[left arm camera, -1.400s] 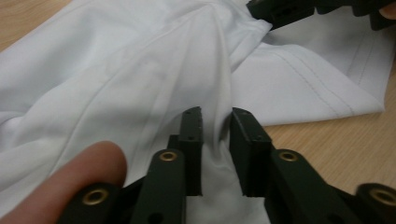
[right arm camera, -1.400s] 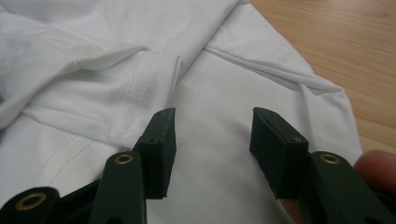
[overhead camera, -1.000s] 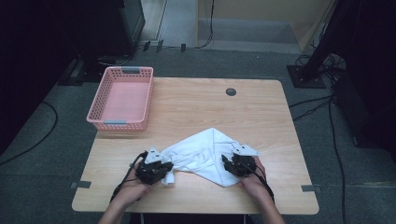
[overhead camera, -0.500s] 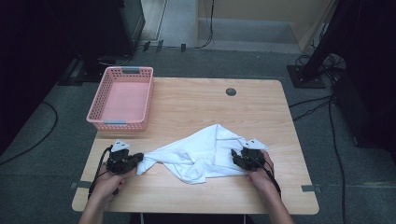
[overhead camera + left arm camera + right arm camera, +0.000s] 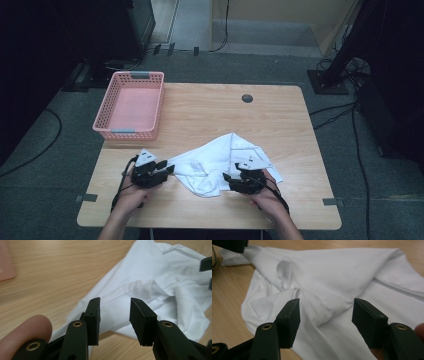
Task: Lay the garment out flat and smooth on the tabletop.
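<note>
A crumpled white garment [image 5: 225,160] lies on the near half of the wooden table [image 5: 210,115]. My left gripper [image 5: 169,169] rests at the garment's left tip, pointing right. Its jaws have just been opening and now stand apart, and in the left gripper view [image 5: 114,315] the white cloth [image 5: 150,282] lies on the table beyond the gap, not pinched. My right gripper [image 5: 229,178] sits at the garment's near right edge, pointing left. Its jaws have also been opening, and in the right gripper view [image 5: 325,312] they hang wide over a fold of cloth [image 5: 329,277] without pressing it.
A pink plastic basket [image 5: 131,131] stands at the table's far left corner. A round cable hole [image 5: 247,98] sits near the far edge. Bare wood shows across the far half. Dark floor, cables and stands surround the table.
The left gripper drew the garment's left tip outward, then let go and slid back right. The right gripper swung out to the right, then came back left. The cloth now lies stretched further left.
</note>
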